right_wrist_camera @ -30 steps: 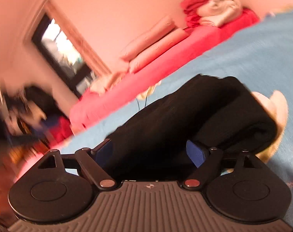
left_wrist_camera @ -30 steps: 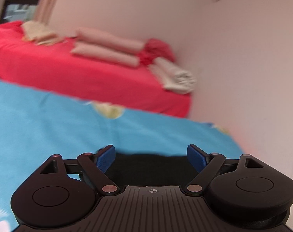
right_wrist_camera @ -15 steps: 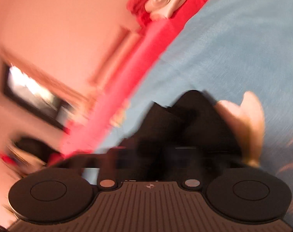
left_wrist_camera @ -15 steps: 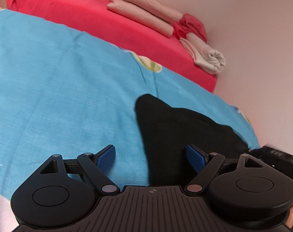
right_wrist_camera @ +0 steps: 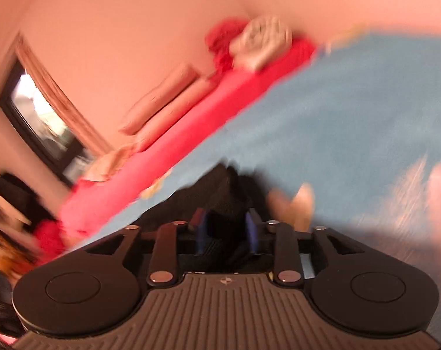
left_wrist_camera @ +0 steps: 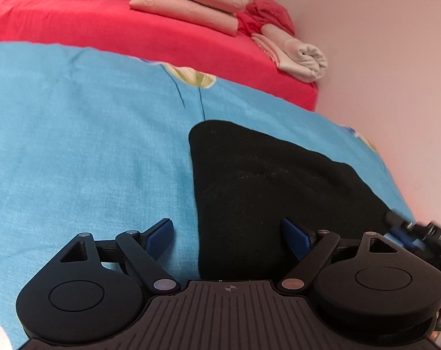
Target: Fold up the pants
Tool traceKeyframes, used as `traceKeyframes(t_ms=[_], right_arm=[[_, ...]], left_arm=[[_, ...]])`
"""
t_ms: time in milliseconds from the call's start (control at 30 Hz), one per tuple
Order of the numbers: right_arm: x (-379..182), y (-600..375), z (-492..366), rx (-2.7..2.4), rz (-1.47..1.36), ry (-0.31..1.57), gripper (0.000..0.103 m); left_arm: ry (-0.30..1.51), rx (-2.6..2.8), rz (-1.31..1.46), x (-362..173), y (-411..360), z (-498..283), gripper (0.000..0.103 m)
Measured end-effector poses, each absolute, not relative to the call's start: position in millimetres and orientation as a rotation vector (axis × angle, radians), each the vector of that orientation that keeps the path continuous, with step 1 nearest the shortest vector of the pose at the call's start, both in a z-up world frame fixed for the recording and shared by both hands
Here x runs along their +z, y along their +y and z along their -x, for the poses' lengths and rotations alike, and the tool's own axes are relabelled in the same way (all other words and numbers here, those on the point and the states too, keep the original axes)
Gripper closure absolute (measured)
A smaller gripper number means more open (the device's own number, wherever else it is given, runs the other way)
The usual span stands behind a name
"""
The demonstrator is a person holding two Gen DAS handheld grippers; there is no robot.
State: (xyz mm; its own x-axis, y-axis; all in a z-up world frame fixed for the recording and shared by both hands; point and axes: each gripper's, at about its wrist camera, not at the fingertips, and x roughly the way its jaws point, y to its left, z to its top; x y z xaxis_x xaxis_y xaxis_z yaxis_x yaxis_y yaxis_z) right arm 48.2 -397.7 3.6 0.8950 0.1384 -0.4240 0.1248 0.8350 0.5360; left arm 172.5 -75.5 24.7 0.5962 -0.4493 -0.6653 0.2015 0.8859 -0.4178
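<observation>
The black pants [left_wrist_camera: 267, 186] lie folded into a compact dark slab on the blue bedspread [left_wrist_camera: 83, 145]. My left gripper [left_wrist_camera: 229, 234] is open and empty, with its left finger over the bedspread and its right finger over the pants' near edge. In the blurred right wrist view, my right gripper [right_wrist_camera: 226, 233] has its blue pads close together with black pants fabric [right_wrist_camera: 220, 195] between them. The other gripper's tip [left_wrist_camera: 415, 230] shows at the pants' right edge in the left wrist view.
A red bed [left_wrist_camera: 150, 35] stands behind, carrying pink folded bedding [left_wrist_camera: 191, 3] and a rolled cream cloth [left_wrist_camera: 305, 57]. A pink wall [left_wrist_camera: 389, 58] runs close on the right. A dark window [right_wrist_camera: 36, 116] shows at left in the right wrist view.
My right gripper has closed from wide open onto the pants fabric while swinging fast. My left gripper lifted and tilted down, bringing the folded pants fully into view.
</observation>
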Motion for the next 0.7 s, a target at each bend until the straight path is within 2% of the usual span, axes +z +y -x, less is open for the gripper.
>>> traceKeyframes(t_ms=[33,67,200,300,367,400,433,467,700], right_arm=[[11.9,-389.9,-48.1,-0.017,-0.499,0.443,0.05],[19.0,-380.2,-48.0,-0.033,-0.408,0.415,0.048],[31.4,-348.0,-59.8,0.075,-0.22,0.361,0.044],[22.8,-334.4,-81.3,0.19,-0.16,0.413,0.042],[9.1,-337.2,-97.7,0.18,-0.156,0.508,0.042],[2.2,-343.8,-103.2,0.14,-0.166,0.538,0.045],[-0.4,-351.9,-104.8,0.101,-0.184,0.535,0.034],[-0.5,-360.2,-104.1,0.06,-0.222,0.538,0.029],[0.3,-384.1,-104.0,0.013,-0.316,0.569,0.025]], left_arm=[[0.852,-0.376,0.293,26.2,-78.5,-172.8,0.0],[0.848,-0.363,0.27,28.0,-81.2,-172.7,0.0],[0.828,-0.315,0.184,33.3,-94.1,-169.6,0.0],[0.801,-0.287,0.098,37.6,-104.1,-166.4,0.0],[0.78,-0.271,0.042,39.6,-109.9,-163.9,0.0],[0.772,-0.269,0.021,40.3,-112.4,-163.0,0.0],[0.767,-0.266,0.006,40.6,-114.4,-162.3,0.0],[0.762,-0.259,-0.009,40.9,-115.8,-162.0,0.0],[0.751,-0.249,-0.043,40.9,-120.3,-164.3,0.0]])
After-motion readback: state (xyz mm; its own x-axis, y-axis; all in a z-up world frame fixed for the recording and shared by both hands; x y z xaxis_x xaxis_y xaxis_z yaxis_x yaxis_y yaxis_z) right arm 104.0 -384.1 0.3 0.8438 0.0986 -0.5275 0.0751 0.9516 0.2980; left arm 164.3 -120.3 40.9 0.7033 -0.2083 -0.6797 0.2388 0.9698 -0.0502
